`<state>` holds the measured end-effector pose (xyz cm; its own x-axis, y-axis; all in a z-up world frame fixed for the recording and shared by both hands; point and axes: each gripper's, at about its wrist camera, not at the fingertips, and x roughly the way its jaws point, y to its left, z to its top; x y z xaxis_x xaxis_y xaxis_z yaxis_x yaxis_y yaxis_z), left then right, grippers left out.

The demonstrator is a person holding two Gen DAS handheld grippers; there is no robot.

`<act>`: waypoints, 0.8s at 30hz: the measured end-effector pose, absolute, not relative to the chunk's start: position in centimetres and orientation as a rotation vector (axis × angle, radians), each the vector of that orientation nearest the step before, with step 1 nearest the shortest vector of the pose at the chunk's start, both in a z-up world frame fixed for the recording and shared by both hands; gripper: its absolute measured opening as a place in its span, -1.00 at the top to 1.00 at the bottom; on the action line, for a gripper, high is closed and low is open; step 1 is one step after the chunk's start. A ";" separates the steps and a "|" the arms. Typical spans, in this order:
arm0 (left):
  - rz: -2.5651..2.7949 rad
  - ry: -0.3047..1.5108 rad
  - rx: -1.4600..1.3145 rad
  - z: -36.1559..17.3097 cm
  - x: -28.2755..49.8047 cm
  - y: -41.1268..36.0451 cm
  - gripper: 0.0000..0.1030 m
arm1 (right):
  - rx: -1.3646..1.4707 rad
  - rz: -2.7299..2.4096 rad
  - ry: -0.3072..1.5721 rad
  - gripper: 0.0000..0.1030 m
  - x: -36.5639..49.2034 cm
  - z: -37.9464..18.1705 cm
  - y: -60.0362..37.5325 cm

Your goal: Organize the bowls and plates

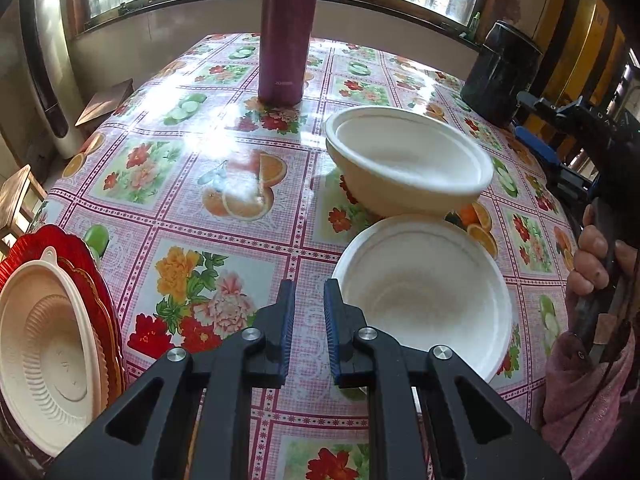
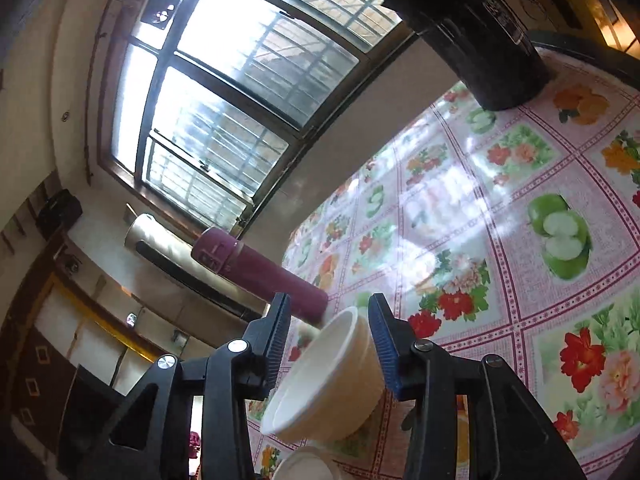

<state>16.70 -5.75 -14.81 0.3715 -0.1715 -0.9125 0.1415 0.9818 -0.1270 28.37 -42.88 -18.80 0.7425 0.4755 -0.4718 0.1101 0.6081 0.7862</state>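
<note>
the task looks partly done: 1 cream bowl (image 1: 44, 336) sits on red plates (image 1: 86, 264) at the table (image 1: 224, 264) edge, 2 white bowls (image 1: 408, 160) wait unstacked, left gripper (image 1: 310, 316) nearly pressed together and empty, right gripper (image 2: 330, 334) spread around the farther bowl.

A glossy floral oilcloth (image 1: 192, 184) covers the surface, throwing back window glare. The two white bowls (image 1: 408, 160) look matt, like moulded pulp or foam. At nine o'clock, a ribbed cream plastic plate (image 1: 44, 344) lies on shiny red plates (image 1: 80, 256). The maroon flask (image 1: 284, 40) has a smooth satin finish.
</note>
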 end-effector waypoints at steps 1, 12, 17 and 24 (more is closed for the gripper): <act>-0.198 1.175 -0.027 -14.9 16.8 -5.7 0.76 | 0.899 0.223 0.717 0.17 28.2 -18.6 -42.9; -0.183 1.187 -0.041 -15.2 17.0 -5.2 0.76 | 0.802 0.207 0.936 0.17 29.3 -19.8 -40.1; -0.193 1.199 -0.035 -15.6 17.0 -5.7 0.76 | 0.701 0.181 1.023 0.21 29.4 -20.6 -38.0; -0.199 1.210 -0.037 -15.8 17.0 -5.9 0.76 | 0.588 0.144 1.058 0.69 29.8 -21.6 -36.4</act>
<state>16.96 -5.89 -15.82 0.3377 -0.1724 -0.9253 0.1334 0.9819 -0.1342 29.81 -36.45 -21.58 0.4973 0.3849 -0.7775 0.1638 0.8384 0.5198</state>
